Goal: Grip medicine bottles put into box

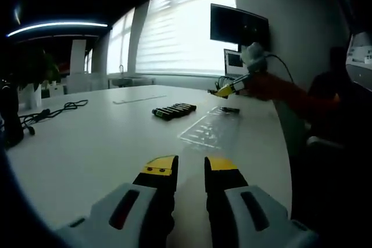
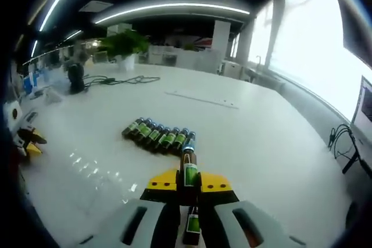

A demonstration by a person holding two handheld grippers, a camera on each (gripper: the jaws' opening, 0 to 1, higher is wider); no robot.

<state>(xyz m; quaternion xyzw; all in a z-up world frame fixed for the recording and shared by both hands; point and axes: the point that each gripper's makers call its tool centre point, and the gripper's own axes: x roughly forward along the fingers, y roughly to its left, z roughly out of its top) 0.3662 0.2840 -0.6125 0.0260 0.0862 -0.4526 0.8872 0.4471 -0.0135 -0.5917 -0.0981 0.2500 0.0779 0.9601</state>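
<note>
The right gripper [image 2: 189, 183] pinches one bottle [image 2: 189, 173] above the row of bottles [image 2: 159, 135] (lying side by side), while the left gripper [image 1: 190, 166] hovers, jaws apart, over the table [image 1: 104, 143].

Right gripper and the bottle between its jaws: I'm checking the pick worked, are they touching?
Touching. The right gripper view shows the right gripper with both jaws closed against the bottle.
</note>
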